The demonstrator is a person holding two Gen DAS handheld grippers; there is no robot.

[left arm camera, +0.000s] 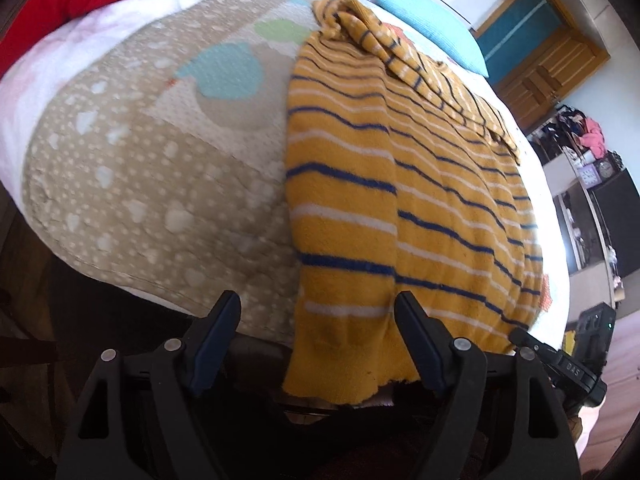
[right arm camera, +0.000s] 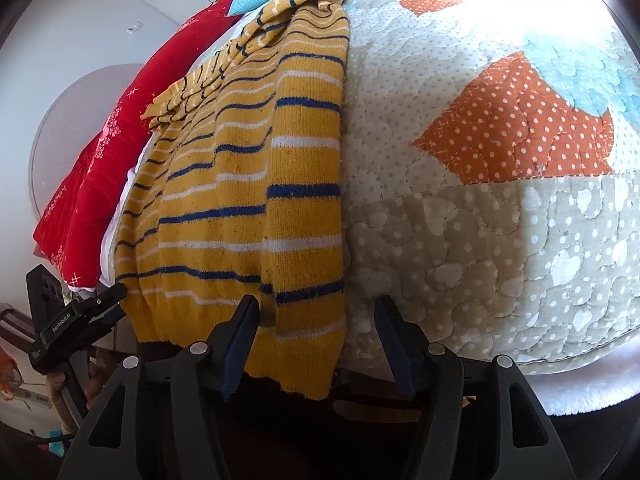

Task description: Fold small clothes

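Note:
A yellow knit sweater (left arm camera: 400, 184) with blue and white stripes lies lengthwise on the quilted bed cover (left arm camera: 140, 184). Its sides are folded inward and its hem hangs over the near bed edge. My left gripper (left arm camera: 318, 304) is open, its jaws straddling the left folded hem corner without closing on it. In the right wrist view the sweater (right arm camera: 248, 184) lies to the left on the quilt (right arm camera: 480, 220). My right gripper (right arm camera: 316, 308) is open, its jaws straddling the sweater's right hem edge. The other gripper shows at the right edge of the left wrist view (left arm camera: 560, 364) and at the left edge of the right wrist view (right arm camera: 72, 320).
A red blanket (right arm camera: 96, 152) and a light blue pillow (left arm camera: 432, 24) lie at the far end of the bed. A wooden door (left arm camera: 544, 60) and cluttered shelves (left arm camera: 584, 148) stand to the right of the bed.

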